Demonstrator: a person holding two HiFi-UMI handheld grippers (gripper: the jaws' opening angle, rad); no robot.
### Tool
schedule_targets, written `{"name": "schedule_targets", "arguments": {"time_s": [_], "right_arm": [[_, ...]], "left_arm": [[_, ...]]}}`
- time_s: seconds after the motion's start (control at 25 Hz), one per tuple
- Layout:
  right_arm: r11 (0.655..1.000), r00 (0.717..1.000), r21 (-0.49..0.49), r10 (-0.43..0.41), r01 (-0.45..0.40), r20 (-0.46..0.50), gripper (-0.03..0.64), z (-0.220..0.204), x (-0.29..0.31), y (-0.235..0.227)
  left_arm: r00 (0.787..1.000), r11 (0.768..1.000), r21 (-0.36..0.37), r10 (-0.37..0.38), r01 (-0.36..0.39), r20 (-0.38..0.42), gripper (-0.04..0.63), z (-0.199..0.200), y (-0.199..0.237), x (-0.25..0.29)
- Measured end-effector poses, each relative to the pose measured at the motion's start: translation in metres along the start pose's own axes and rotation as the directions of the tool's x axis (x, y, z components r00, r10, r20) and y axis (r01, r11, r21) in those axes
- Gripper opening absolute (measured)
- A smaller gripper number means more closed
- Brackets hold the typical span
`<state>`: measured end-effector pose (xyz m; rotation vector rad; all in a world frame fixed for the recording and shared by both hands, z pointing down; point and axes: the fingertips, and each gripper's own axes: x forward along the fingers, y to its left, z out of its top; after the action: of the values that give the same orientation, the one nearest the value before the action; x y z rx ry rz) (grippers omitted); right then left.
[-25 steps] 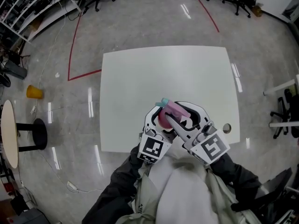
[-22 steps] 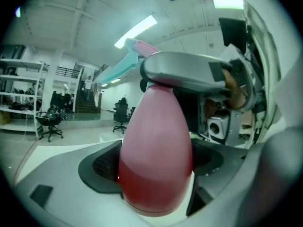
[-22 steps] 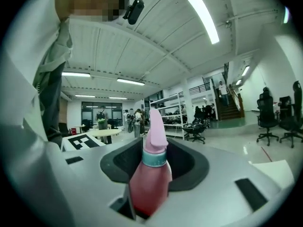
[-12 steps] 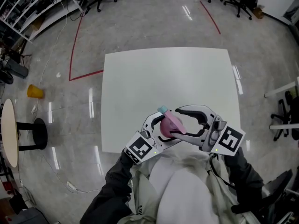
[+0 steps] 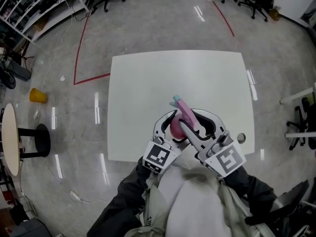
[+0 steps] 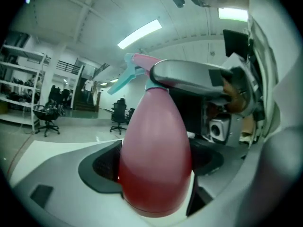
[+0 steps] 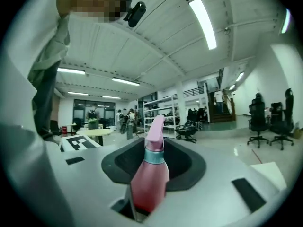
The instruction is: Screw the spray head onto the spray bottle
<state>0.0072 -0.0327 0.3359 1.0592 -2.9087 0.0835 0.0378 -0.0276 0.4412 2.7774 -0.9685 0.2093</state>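
Left gripper (image 6: 151,167) clamps the spray bottle (image 6: 156,126); your right gripper (image 7: 152,164), jaws just closing, pinches the spray head (image 7: 155,122). Twist squarely.

Pink spray bottle (image 6: 154,160) tilted, pink-and-teal spray head (image 7: 155,129) seated on its neck.

Right gripper (image 5: 191,120) jaws just closed onto spray bottle (image 5: 174,127).

Open lab-like office hall; glossy floor (image 5: 148,23), swivel chairs (image 5: 253,3), storage racks (image 5: 34,9), red floor tape (image 5: 80,43)
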Motion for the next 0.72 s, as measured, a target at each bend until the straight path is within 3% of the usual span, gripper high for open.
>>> {"name": "schedule_targets", "arguments": {"time_s": [0.08,0.12,0.2,0.28,0.4,0.48,0.64,0.72], "right_arm": [[0.999,0.999,0.002,-0.041,0.041,-0.005,0.12,-0.003,-0.001,-0.002],[1.0,1.0,0.015,-0.016,0.016,0.005,0.12,-0.003,-0.003,0.001],[0.995,0.995,0.041,0.089,-0.09,0.038,0.121,0.0,-0.008,0.013],[0.975,0.974,0.042,0.217,-0.22,0.058,0.124,0.003,-0.016,0.023],[0.925,0.929,0.103,0.357,-0.366,0.095,0.231,0.008,-0.028,0.025],[0.9,0.909,0.13,0.405,-0.416,0.101,0.351,0.009,-0.031,0.024],[0.847,0.852,0.092,0.523,-0.523,0.032,0.368,0.01,-0.03,0.036],[0.805,0.812,0.105,0.581,-0.584,0.056,0.368,0.02,-0.03,0.043]], "left_arm": [[1.0,1.0,0.006,0.025,-0.025,-0.012,0.433,-0.004,0.001,0.003],[1.0,1.0,-0.006,-0.008,0.008,0.001,0.433,-0.003,-0.003,0.002],[0.99,0.99,-0.036,-0.131,0.133,0.055,0.433,0.004,-0.015,-0.005],[0.962,0.963,-0.035,-0.264,0.267,0.072,0.433,0.01,-0.028,-0.015],[0.92,0.92,-0.045,-0.387,0.39,0.063,0.433,0.016,-0.038,-0.027],[0.874,0.872,-0.068,-0.483,0.485,0.05,0.433,0.018,-0.046,-0.038],[0.735,0.728,-0.119,-0.677,0.676,0.039,0.433,0.024,-0.072,-0.059],[0.676,0.671,-0.106,-0.737,0.734,0.022,0.433,0.021,-0.084,-0.062]]}}
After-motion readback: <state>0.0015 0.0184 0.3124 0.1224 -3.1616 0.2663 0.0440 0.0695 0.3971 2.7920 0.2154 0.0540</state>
